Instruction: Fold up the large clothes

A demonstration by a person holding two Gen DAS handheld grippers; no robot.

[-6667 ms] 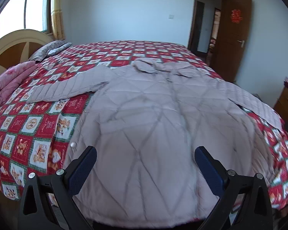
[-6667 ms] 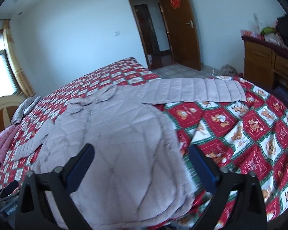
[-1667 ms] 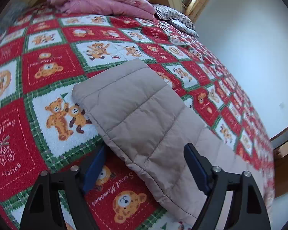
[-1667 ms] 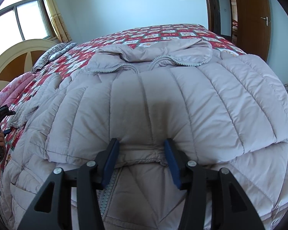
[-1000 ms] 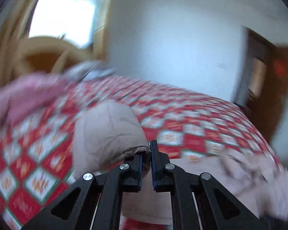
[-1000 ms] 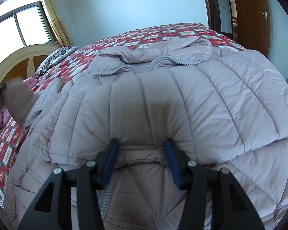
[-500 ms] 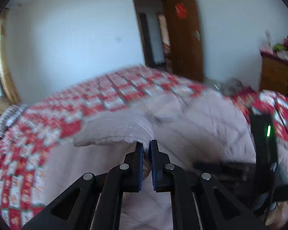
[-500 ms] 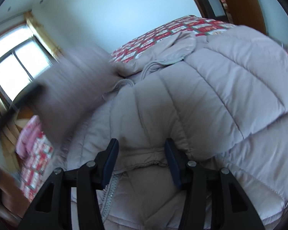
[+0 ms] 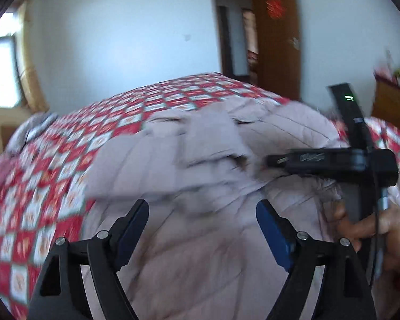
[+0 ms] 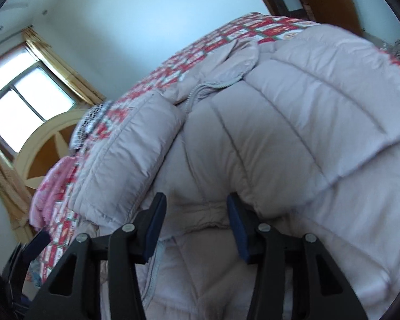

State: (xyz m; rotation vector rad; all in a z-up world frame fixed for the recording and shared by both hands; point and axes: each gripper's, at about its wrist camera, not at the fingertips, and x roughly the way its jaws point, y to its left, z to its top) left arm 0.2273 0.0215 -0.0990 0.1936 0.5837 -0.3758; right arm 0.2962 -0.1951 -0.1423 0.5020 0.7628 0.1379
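Two grippers work over one pale quilted coat [image 10: 293, 138] spread on the red patchwork bedspread [image 9: 53, 165]. The left gripper [image 9: 202, 229] hangs above the coat's lower body, its jaws opening with nothing pressed between them; one sleeve [image 9: 152, 165] lies blurred across the coat's chest. The right gripper [image 10: 194, 218] is clamped on the cuff [image 10: 197, 213] of the other sleeve, folded onto the coat's middle. A hand [image 9: 373, 226] holds the right gripper's handle.

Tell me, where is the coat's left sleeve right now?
In the right wrist view the sleeve lies folded onto the left of the coat, just below the collar.
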